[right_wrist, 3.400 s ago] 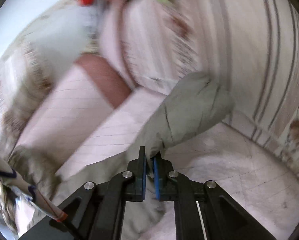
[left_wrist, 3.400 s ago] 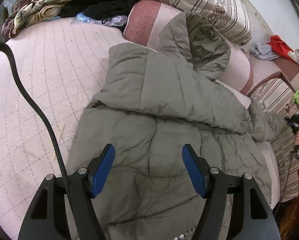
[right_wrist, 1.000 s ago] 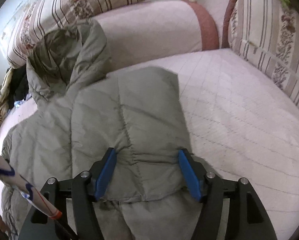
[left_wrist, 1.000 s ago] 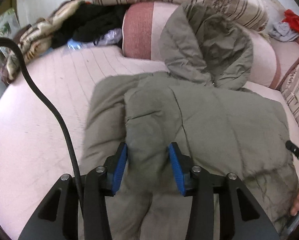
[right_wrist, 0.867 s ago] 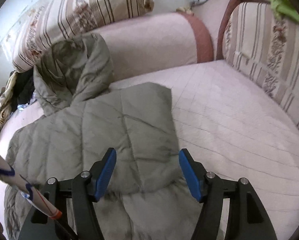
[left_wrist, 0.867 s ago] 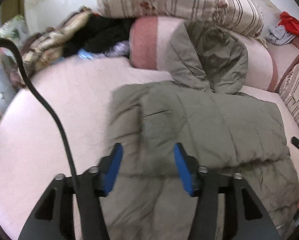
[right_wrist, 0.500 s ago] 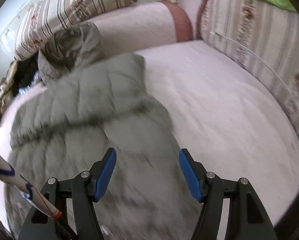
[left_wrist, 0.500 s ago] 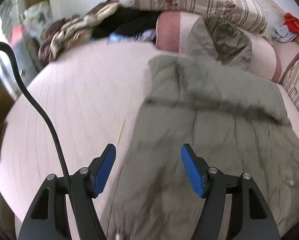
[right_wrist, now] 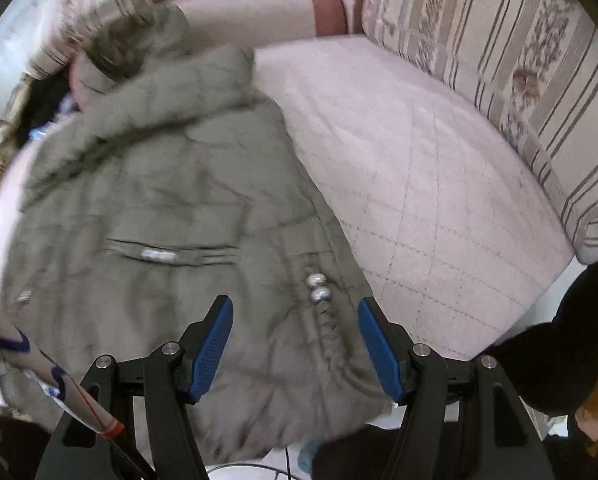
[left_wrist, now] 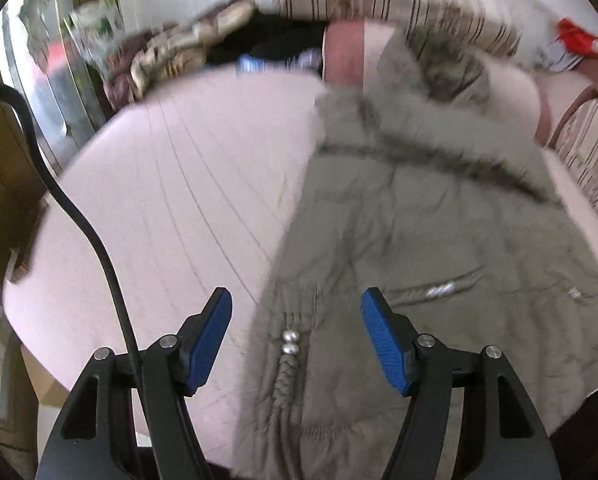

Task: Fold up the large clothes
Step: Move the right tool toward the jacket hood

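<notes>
An olive-grey puffer jacket [left_wrist: 439,216] lies flat on the pink quilted bed, both sleeves folded in across its chest and its hood [left_wrist: 447,68] resting on the pink bolster. It also shows in the right wrist view [right_wrist: 171,208]. My left gripper [left_wrist: 297,336] is open and empty, hovering over the jacket's lower left hem beside two silver cord beads [left_wrist: 291,342]. My right gripper [right_wrist: 295,340] is open and empty over the lower right hem, near its silver beads [right_wrist: 317,286]. Both views are motion-blurred.
The pink quilted bed [left_wrist: 179,184] extends to the left of the jacket and to its right [right_wrist: 439,184]. Striped cushions [right_wrist: 519,72] line the back and right side. A heap of dark clothes and a patterned blanket [left_wrist: 203,52] sits at the back left.
Both grippers have let go of the folded-in sleeves, opened wide and pulled back toward the jacket's bottom hem. The sleeves now lie across the jacket's chest.
</notes>
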